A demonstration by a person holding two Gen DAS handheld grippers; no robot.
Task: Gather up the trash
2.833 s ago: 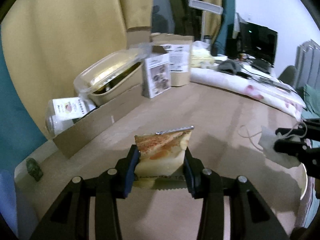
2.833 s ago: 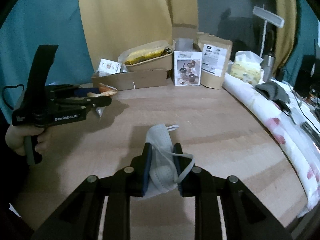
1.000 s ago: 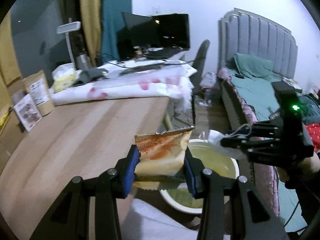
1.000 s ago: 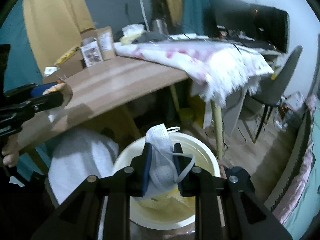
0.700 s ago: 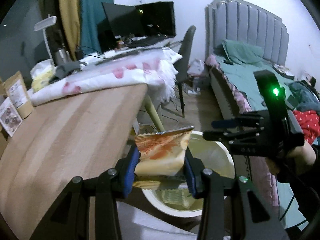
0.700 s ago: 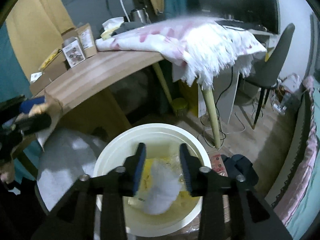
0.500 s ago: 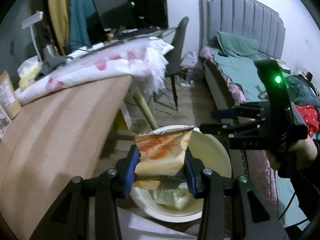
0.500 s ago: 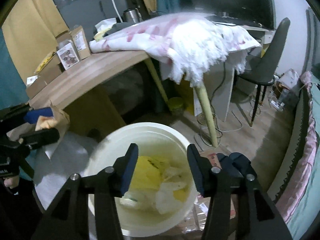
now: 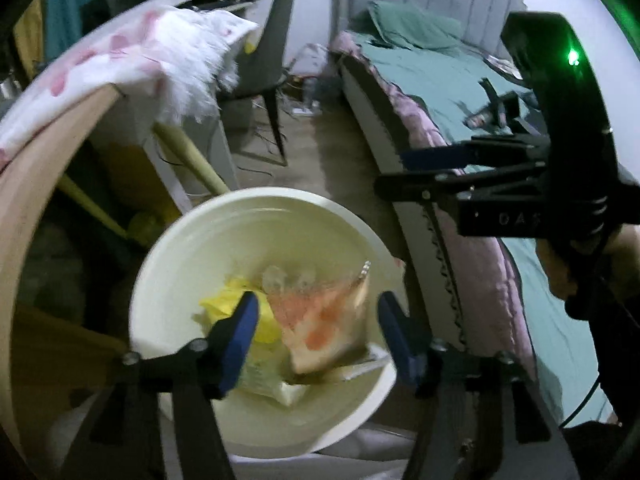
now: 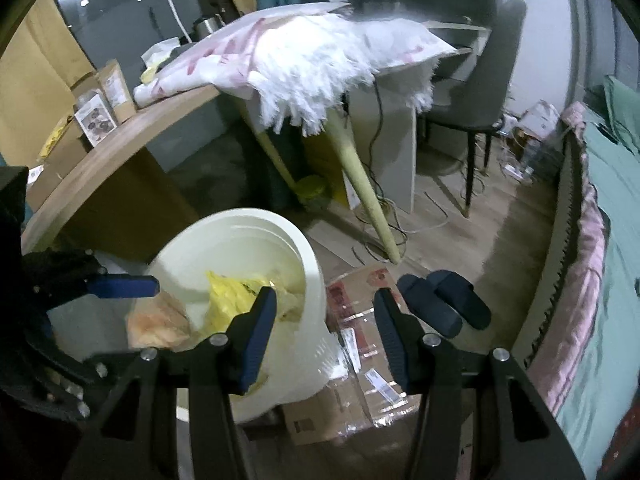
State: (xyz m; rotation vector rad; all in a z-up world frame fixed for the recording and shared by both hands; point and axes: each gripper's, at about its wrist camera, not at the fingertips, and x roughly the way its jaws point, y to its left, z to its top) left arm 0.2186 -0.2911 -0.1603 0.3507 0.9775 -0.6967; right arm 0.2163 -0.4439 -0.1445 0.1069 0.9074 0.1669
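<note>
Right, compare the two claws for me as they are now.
The left claw hangs over the bin with the snack bag loose between its jaws, which have just been opening; the right claw sits over the bin's edge and the cardboard, with nothing between its jaws. Both are open and point downward.

Orange and cream snack wrapper [image 9: 324, 320], blurred, tilted, free of both blue pads, inside the round cream trash bin [image 9: 160, 280], above yellow crumpled trash [image 9: 228, 304], bin on the floor beside a wooden table
</note>
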